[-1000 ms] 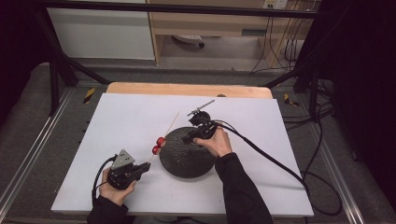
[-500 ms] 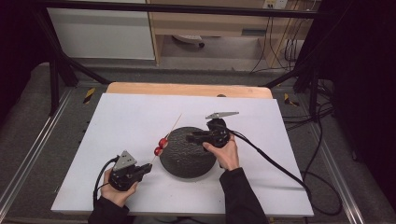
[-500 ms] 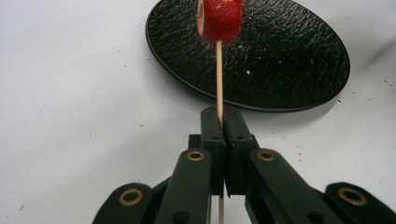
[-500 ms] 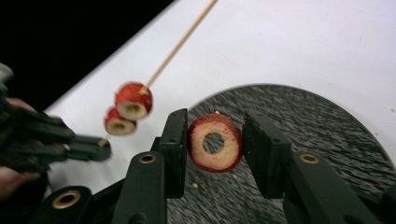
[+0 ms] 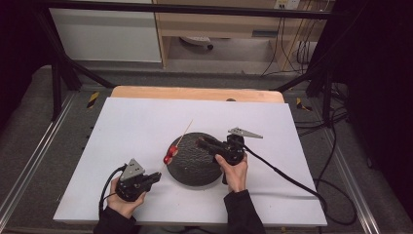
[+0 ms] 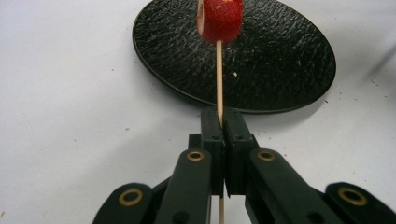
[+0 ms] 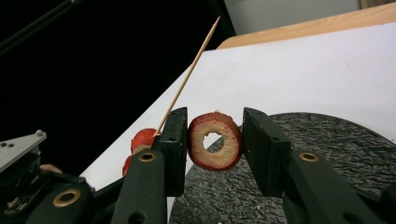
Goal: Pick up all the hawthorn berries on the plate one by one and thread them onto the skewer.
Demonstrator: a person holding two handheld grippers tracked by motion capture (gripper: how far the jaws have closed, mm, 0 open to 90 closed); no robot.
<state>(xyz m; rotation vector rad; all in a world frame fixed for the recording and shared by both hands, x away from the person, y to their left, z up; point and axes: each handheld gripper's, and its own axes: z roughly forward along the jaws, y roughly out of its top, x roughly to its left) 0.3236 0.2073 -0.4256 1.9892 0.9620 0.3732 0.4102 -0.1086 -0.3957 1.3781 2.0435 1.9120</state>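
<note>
Your left gripper (image 6: 219, 123) has its fingers clamped tight on a wooden skewer (image 6: 218, 79) that carries a red fruit slice (image 6: 220, 18) near the edge of the black plate (image 5: 195, 165). Your right gripper (image 7: 215, 140) hovers above that plate on the white bench (image 5: 146, 122), fingers closed on a red ring-shaped slice (image 7: 215, 141), just beside the skewer's pointed end

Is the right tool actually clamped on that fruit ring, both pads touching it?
Touching. The right gripper view shows the fruit ring pinched in the right tool, a pad against each side of its red rim.
</note>
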